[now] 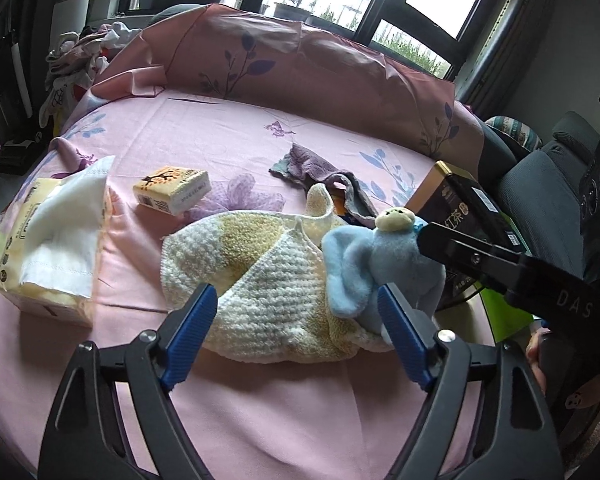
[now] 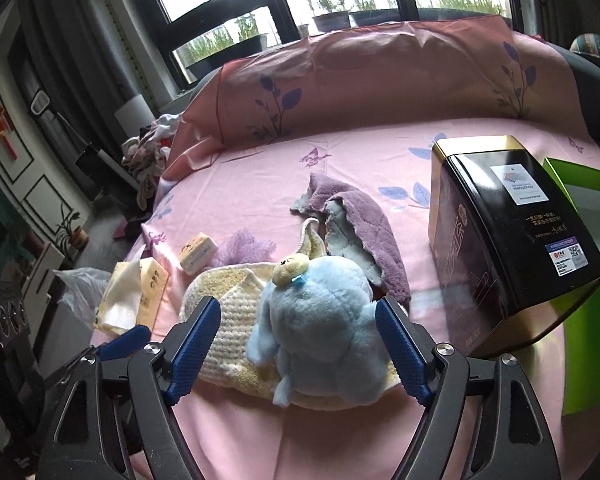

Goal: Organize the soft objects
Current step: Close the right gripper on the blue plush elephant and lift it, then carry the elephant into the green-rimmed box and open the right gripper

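Observation:
A blue plush elephant (image 2: 320, 324) with a small beige bear head on top lies on a folded cream-and-yellow knitted towel (image 1: 260, 292) on the pink bed. A purple cloth (image 2: 360, 220) lies crumpled behind them. My right gripper (image 2: 298, 340) is open, its blue fingers on either side of the plush, not closed on it. My left gripper (image 1: 296, 332) is open over the towel's near edge, with the plush (image 1: 380, 268) by its right finger. The towel also shows in the right wrist view (image 2: 228, 320).
A black-and-gold tea tin (image 2: 508, 236) stands at the right by a green box (image 2: 584, 280). A small yellow tissue pack (image 1: 172, 190) and a large open tissue pack (image 1: 48, 248) lie at the left. A pink pillow (image 1: 300, 64) lines the far side.

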### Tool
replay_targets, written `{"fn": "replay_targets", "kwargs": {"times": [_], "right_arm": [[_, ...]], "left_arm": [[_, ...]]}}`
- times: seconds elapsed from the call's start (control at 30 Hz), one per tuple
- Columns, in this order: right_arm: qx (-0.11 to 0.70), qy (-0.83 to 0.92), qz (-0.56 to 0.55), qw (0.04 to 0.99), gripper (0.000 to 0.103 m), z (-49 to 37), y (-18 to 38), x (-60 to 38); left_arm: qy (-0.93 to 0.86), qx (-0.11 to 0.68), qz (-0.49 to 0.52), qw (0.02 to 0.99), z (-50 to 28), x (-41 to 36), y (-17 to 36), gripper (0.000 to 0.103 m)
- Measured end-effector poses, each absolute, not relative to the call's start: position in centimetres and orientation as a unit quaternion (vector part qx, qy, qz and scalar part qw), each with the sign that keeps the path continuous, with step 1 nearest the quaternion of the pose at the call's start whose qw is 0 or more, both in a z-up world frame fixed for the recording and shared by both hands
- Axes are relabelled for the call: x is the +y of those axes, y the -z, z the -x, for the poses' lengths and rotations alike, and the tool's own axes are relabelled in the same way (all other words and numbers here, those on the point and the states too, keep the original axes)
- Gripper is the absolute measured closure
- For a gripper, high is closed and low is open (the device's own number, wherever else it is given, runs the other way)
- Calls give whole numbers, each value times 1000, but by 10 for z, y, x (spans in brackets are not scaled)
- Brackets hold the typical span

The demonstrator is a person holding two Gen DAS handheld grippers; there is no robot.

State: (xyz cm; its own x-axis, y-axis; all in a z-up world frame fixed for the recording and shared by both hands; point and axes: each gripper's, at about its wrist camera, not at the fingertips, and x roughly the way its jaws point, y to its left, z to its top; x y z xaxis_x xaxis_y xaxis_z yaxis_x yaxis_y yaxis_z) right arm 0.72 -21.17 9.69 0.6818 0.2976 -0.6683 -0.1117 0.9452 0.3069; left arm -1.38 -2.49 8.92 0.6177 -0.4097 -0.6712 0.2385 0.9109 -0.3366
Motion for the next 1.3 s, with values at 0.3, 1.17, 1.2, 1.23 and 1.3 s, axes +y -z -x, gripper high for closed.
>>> {"fn": "replay_targets", "kwargs": {"times": [0.3,1.17,1.2,1.23,1.3], "right_arm": [[399,-116,-138,899,25,-20,-89,-214],[359,-146,-158,908,40,-2,-110,-226],[349,-149,-162,911,40,3,-117,-230],[340,-151,-165,913,40,8,-124,-234],[322,-154,-166,919,40,18,-135,-241]], "left_arm": [[250,423,99,865,4,-69,-74,29],[317,337,98,881,29,-94,-116,58],[321,328,96,883,33,-95,-123,58],[324,322,93,885,36,-97,-128,58],[331,311,87,887,42,-104,-140,58]]}}
